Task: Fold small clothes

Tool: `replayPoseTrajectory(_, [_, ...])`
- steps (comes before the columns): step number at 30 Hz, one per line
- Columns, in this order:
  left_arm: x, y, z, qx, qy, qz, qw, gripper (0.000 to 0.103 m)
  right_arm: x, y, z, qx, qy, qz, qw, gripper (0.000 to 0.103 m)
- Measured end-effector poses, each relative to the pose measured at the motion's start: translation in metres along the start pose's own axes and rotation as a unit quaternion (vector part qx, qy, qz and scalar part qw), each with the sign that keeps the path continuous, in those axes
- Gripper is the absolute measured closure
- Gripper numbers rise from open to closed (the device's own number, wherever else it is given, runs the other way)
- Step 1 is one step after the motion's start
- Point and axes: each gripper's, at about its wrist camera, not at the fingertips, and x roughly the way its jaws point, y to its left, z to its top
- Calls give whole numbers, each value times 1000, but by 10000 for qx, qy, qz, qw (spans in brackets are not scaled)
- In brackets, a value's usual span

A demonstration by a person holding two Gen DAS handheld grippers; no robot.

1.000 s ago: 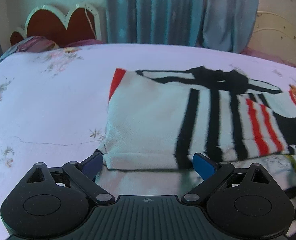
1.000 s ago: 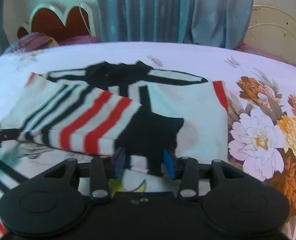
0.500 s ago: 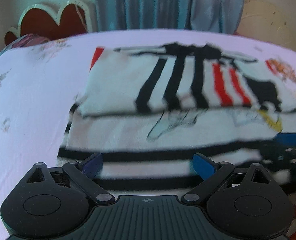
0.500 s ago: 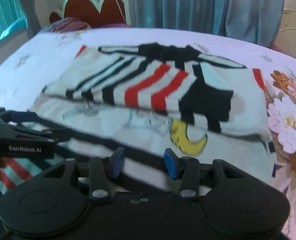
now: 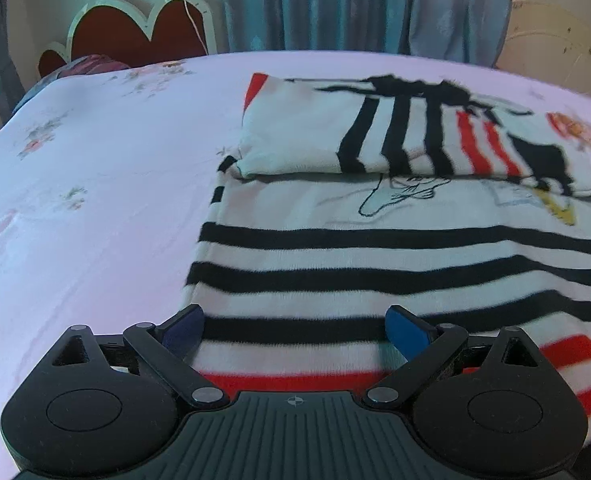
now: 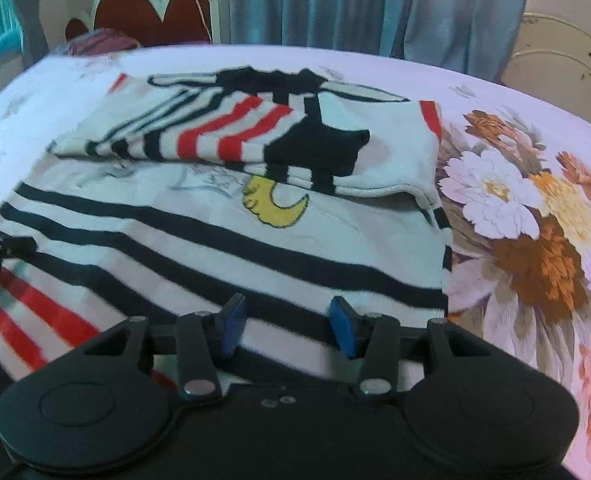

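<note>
Pink cotton, bed (image 5: 95, 184): a pale pink sheet with faint flower sprigs on its left half and a big bunch of white, orange and brown flowers (image 6: 531, 232) printed on its right half; it carries everything else.
Blue-grey fabric, curtains (image 5: 367, 4): they hang behind the far edge of the bed.
Red and white, headboard (image 5: 135, 36): scalloped, at the far left corner, with a dark reddish pillow (image 5: 91, 66) just in front of it.
White knit, sweater (image 5: 375, 248): a small striped garment that lies flat in the middle of the bed, black bands across the body, red bands near the close hem, a yellow crescent (image 6: 275, 204) drawn on the chest.
Folded part (image 6: 255, 132): the far end, with the black collar and striped sleeves, lies doubled over the chest, its edge resting across the top of the crescent.
Left hand-held gripper (image 5: 295, 328): the jaws stand wide apart over the sweater's near left hem; the blue pads (image 5: 405, 326) clamp nothing, the cloth lying loose below them.
Right hand-held gripper (image 6: 287, 330): the jaws are partly parted over the near right hem, black and white stripes showing in the gap; the pads do not pinch the fabric. The left tool's tip shows at that view's left edge, above the sweater.
</note>
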Motion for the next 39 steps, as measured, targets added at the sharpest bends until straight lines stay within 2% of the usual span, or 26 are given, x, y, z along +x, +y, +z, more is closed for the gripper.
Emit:
replayPoseTrajectory(5, [-25,4,-18,64,-37,-383,9992,7,-27,28,-13,43,-173,273,9995,58])
replayPoseTrajectory(9, [-24,3,-44,316,175,-387,9986,7,-33,59,-25,-154,-50,360,9992,58])
replayPoseTrajectory(12, [-35,12,-62,435,45,-421,9982,7,-29,66,-41,-236,177,141,9995,58])
replayPoseTrajectory(15, [-45,21,-70,538,67,-388,9978,7,-39,54,-54,-43,173,-107,9998,58])
replayPoseTrajectory(18, [-52,39,-80,187,221,-463,9985,7,-52,40,-65,166,210,-391,9989,58])
replayPoseTrajectory(22, [-62,50,-91,193,255,-516,9982,7,-72,32,-83,369,234,-635,9970,53])
replayPoseTrajectory(29, [-75,74,-107,-92,433,-862,9953,7,-100,22,-109,808,236,-952,9919,43])
replayPoseTrajectory(32, [-76,76,-109,-168,436,-1005,9938,22,-102,14,-119,1185,316,-872,9886,44])
replayPoseTrajectory(34, [-77,75,-107,-197,435,-1107,9927,41,-103,12,-122,1349,340,-801,9870,46])
replayPoseTrajectory(35, [-77,75,-106,-205,465,-1160,9919,45,-104,12,-124,1437,346,-741,9862,51])
replayPoseTrajectory(37, [-76,74,-103,-244,571,-1349,9889,60,-105,12,-126,1582,370,-617,9848,59])
replayPoseTrajectory(39, [-74,73,-101,-373,711,-1554,9846,64,-105,13,-126,1657,409,-524,9839,65])
